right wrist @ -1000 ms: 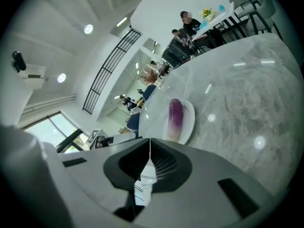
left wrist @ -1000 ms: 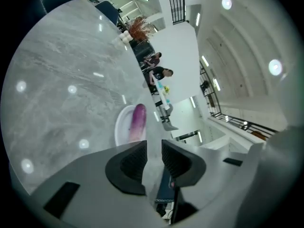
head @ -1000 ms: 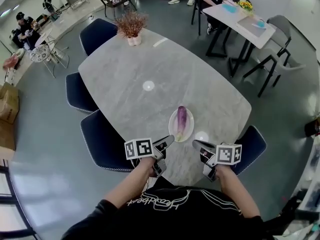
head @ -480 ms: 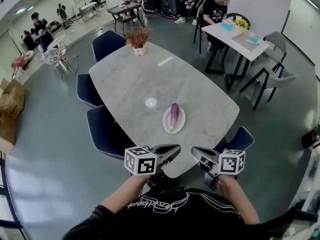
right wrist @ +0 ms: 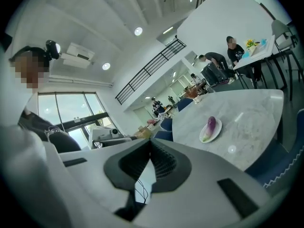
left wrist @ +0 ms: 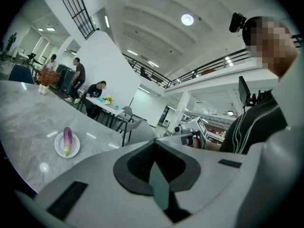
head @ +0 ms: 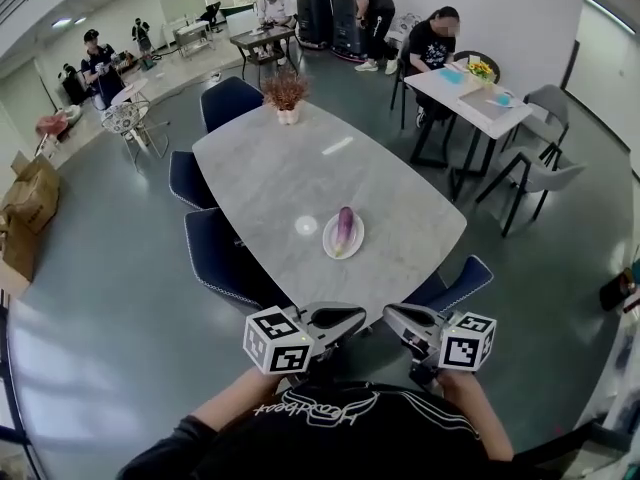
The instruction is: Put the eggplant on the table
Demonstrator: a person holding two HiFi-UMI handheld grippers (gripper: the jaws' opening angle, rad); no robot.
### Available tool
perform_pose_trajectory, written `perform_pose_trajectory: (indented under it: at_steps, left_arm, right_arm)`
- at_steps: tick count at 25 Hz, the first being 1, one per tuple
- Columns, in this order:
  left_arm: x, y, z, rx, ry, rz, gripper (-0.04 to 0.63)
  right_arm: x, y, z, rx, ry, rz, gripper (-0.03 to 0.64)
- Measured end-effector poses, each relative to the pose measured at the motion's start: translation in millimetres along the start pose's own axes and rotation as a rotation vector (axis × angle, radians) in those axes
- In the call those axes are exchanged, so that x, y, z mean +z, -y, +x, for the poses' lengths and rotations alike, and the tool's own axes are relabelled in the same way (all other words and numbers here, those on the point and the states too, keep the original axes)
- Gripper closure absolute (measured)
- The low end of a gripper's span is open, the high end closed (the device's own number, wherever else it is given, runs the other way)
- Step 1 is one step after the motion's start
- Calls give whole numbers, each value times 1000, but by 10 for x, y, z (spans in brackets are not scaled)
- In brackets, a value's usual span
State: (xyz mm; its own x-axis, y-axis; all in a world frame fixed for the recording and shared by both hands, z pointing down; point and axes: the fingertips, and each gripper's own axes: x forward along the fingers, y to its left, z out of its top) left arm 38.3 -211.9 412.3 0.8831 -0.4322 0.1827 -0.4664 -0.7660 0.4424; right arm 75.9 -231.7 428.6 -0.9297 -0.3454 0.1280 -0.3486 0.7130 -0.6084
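A purple eggplant (head: 345, 226) lies on a small white plate (head: 328, 246) near the close end of the grey marble table (head: 280, 168). Both grippers hover in front of the person's chest, off the table's near edge and well short of the plate. My left gripper (head: 358, 315) is shut with nothing between its jaws. My right gripper (head: 392, 314) is also shut and holds nothing. The left gripper view shows the eggplant (left wrist: 67, 137) far to the left of the left gripper (left wrist: 154, 141). In the right gripper view the eggplant (right wrist: 209, 124) lies to the right of the right gripper (right wrist: 151, 140).
A potted dry plant (head: 287, 93) stands at the table's far end. Blue chairs (head: 215, 253) line the left side, and one blue chair (head: 455, 286) stands at the near right corner. A second table (head: 470, 88) with a seated person is at the back right.
Both grippers have risen and drawn back from the table edge toward the person. The table and plate now look farther away. The eggplant has stayed on its plate.
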Motion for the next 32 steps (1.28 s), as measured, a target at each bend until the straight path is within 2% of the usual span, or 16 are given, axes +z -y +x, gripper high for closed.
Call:
perform_pose_trajectory:
  at_steps: [8,22,32]
  left_arm:
    - [-54,288,5,-9,-9,28,588]
    - [-183,456,95,-16,-45,40,588]
    - [-250,437,47,0,-45,18,588]
  right_arm:
    - [-70,-271,-227,53,4,-70,611]
    - [-220,-180,-428,-13,-15,-140,611]
    - [-307,-230,-392,4,-30,-142,611]
